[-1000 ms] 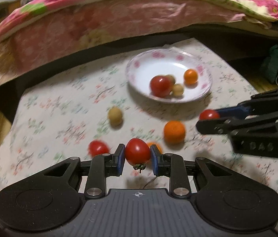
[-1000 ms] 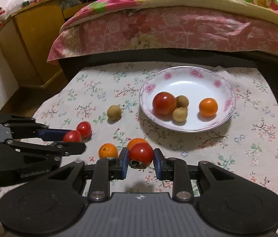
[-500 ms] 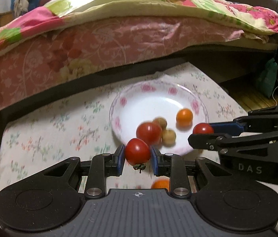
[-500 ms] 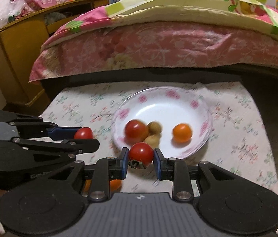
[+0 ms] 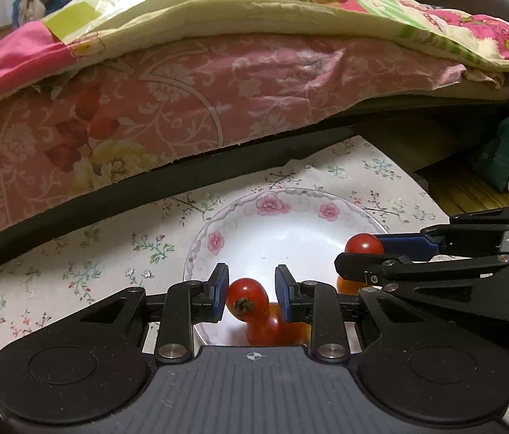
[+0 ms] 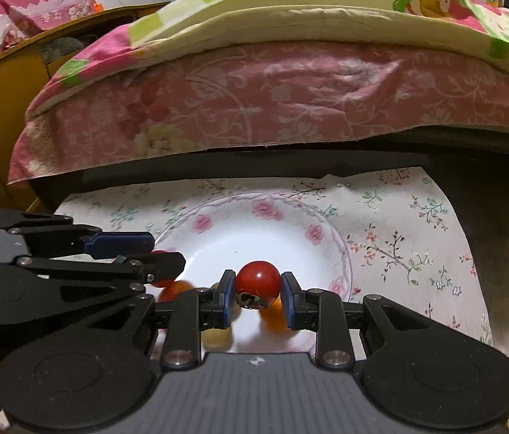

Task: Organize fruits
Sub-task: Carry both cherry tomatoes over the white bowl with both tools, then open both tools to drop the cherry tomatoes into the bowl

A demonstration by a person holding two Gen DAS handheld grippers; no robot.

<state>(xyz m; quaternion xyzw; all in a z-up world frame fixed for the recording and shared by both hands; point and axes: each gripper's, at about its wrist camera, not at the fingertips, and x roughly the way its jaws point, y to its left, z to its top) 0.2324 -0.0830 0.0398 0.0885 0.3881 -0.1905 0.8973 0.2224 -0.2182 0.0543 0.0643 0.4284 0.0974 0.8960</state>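
In the left wrist view, the black left gripper with blue pads [image 5: 248, 291] is seen at lower centre. One small red cherry tomato with a dried stem [image 5: 247, 298] sits between its pads; the left pad touches it, while a narrow gap shows at the right pad, so the grip looks loosened. Beneath it lies one white round plate with pink flower rim [image 5: 272, 213], resting on one floral tablecloth [image 5: 73, 271]. One larger red tomato [image 5: 267, 329] is partly hidden low on the plate, and one orange fruit [image 5: 348, 284] peeks out behind the black right gripper [image 5: 357, 253], which enters from the right edge, closed on a second small red cherry tomato [image 5: 363, 244]. One pink patterned quilt [image 5: 182, 101] fills the upper frame.

In the right wrist view, the right gripper is seen at lower centre, clamped on its cherry tomato over the plate. Two orange fruits [image 6: 176, 289] [image 6: 272, 320] are blurred, and one tan round fruit [image 6: 216, 338] lies low on the plate. The left gripper enters from the left edge; its tomato is barely seen.
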